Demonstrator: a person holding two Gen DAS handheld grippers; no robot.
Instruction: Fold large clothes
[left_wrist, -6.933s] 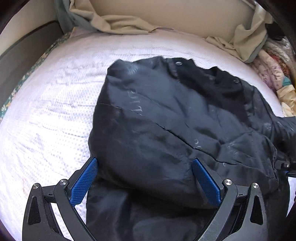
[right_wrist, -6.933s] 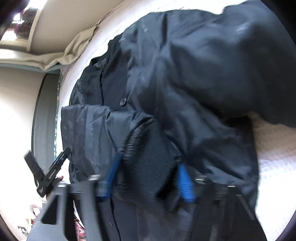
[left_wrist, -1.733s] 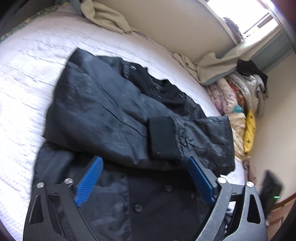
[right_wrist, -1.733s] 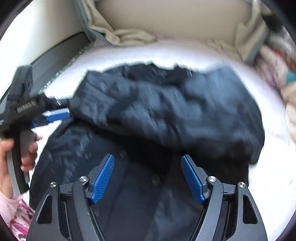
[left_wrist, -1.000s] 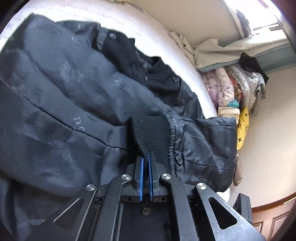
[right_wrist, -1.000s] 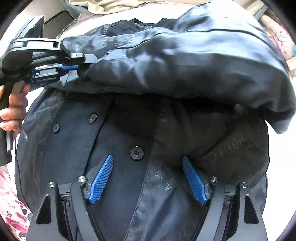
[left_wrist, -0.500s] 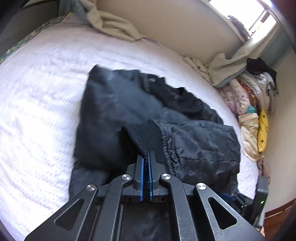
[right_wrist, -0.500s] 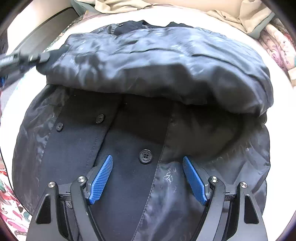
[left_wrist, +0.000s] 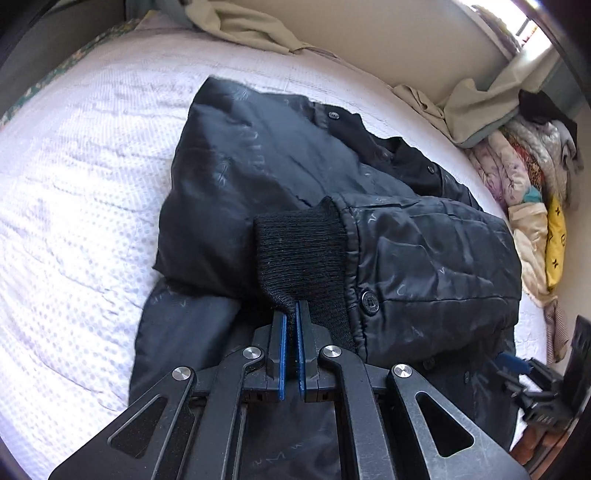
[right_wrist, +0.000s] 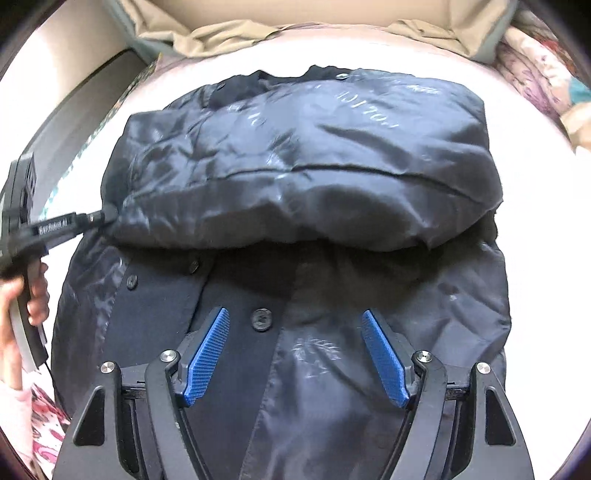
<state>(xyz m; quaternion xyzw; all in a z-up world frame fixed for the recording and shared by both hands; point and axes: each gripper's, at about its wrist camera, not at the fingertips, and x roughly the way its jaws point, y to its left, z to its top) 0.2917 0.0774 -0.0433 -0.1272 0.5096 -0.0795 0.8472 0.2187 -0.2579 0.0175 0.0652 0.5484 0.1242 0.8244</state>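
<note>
Left gripper (left_wrist: 290, 314) clenched on knit cuff (left_wrist: 299, 251), hidden in right view; right gripper (right_wrist: 295, 354) spread above jacket (right_wrist: 295, 166).

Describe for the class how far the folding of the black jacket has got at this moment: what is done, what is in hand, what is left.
Done: one sleeve lies folded across the black jacket on the white bed. In hand: the left gripper is shut on the knit cuff of that sleeve. Left: the right gripper hovers open over the buttoned front; the lower body is not yet folded up.
</note>
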